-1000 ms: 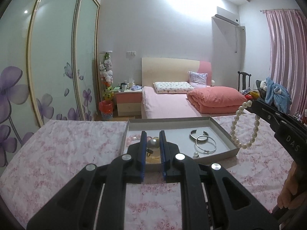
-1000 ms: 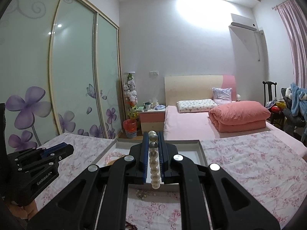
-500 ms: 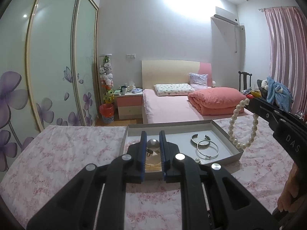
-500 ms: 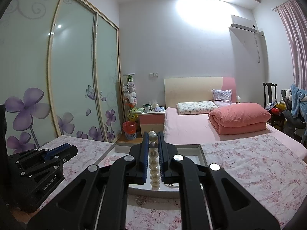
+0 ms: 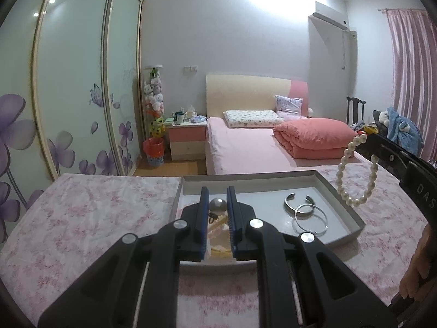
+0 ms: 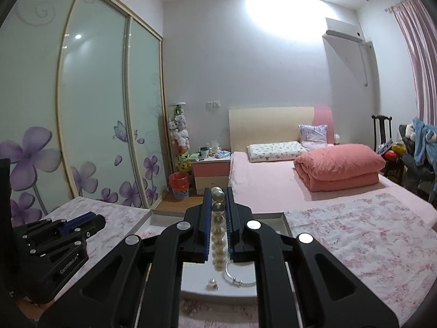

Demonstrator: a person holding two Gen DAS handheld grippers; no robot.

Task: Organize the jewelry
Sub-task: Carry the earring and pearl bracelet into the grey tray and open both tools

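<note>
A grey shallow tray [image 5: 338, 199] sits on a table with a pink floral cloth [image 5: 90, 213]. In it lie a silver cuff [image 5: 297, 201] and a silver hoop bangle [image 5: 310, 220]. My left gripper [image 5: 218, 205] is shut on a grey pearl piece [image 5: 217, 204] over the tray's near left part. My right gripper [image 6: 218, 205] is shut on a white pearl bracelet [image 6: 218, 235]; in the left wrist view the bracelet [image 5: 355, 175] hangs above the tray's right edge. In the right wrist view a silver bangle [image 6: 237, 274] and a small pearl earring [image 6: 211, 284] lie in the tray [image 6: 282, 218].
Yellowish items [image 5: 218, 246] lie in the tray under my left gripper. A bed with an orange folded quilt [image 5: 314, 136] stands behind the table. A wardrobe with flower doors [image 5: 68, 95] is at the left. A hand [image 5: 418, 268] shows at the right edge.
Both grippers have moved forward over the tray, so it looks larger and nearer. Each has kept its hold. The hanging bracelet has moved a little over the tray's right edge.
</note>
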